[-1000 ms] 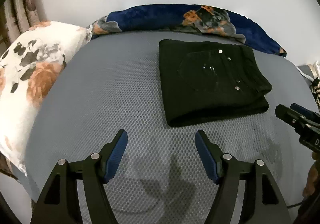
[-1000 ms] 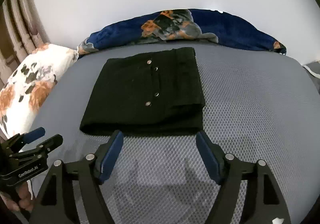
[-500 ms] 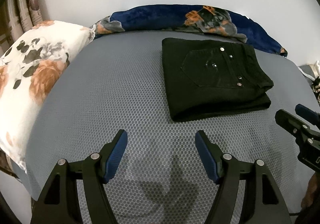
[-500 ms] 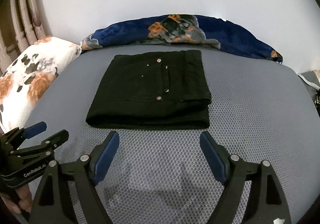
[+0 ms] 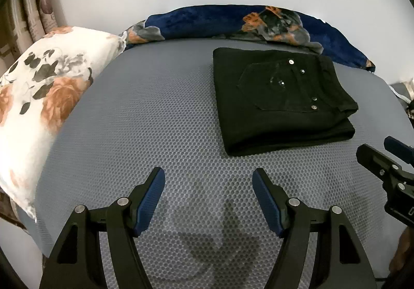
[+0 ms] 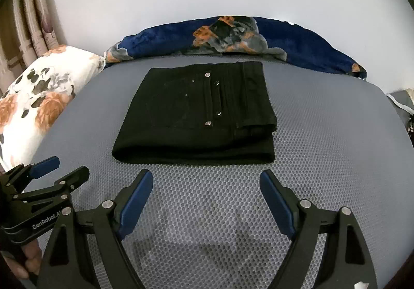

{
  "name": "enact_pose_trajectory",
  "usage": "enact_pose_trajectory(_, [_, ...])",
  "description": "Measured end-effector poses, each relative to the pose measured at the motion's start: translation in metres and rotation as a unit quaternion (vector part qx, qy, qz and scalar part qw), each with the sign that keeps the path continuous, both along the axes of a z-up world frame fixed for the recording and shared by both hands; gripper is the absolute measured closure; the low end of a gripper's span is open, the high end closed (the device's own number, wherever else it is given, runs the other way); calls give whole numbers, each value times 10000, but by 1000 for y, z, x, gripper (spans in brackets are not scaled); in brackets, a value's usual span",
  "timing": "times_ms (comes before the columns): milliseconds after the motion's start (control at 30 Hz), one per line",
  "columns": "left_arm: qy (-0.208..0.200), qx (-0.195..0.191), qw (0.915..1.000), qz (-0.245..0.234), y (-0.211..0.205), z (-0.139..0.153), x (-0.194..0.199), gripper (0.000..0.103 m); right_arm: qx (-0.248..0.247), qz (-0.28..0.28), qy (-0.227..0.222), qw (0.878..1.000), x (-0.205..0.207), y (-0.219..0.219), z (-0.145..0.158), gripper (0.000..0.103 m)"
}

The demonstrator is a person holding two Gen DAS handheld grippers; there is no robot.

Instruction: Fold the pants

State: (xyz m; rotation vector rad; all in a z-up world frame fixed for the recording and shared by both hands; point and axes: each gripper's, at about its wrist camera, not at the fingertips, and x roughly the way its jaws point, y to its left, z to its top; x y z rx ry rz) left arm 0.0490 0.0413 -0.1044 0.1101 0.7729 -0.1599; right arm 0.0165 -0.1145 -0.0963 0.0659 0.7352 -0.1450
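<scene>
Black pants (image 5: 279, 100) lie folded into a neat rectangle on the grey mesh mattress (image 5: 155, 118), back pocket with metal rivets facing up. They also show in the right wrist view (image 6: 199, 113), centred ahead. My left gripper (image 5: 208, 180) is open and empty, short of the pants and to their left. My right gripper (image 6: 205, 180) is open and empty, just short of the pants' near edge. Each gripper shows at the edge of the other's view: the right one (image 5: 383, 154), the left one (image 6: 62, 170).
A white floral pillow (image 5: 38, 97) lies at the mattress's left edge. A dark blue floral blanket (image 5: 233, 22) is bunched along the back against the white wall. Curtains (image 6: 23, 30) hang at far left. The mattress edge falls away at left and front.
Both grippers have drawn back from the folded pants, which now sit farther ahead in both views. The pants have not moved.
</scene>
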Motion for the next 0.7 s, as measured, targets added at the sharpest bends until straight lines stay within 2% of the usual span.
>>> enact_pose_trajectory(700, [-59,131,9999,-5,-3,-1,-2,33,86,19,134,9999,-1,2,-11,20])
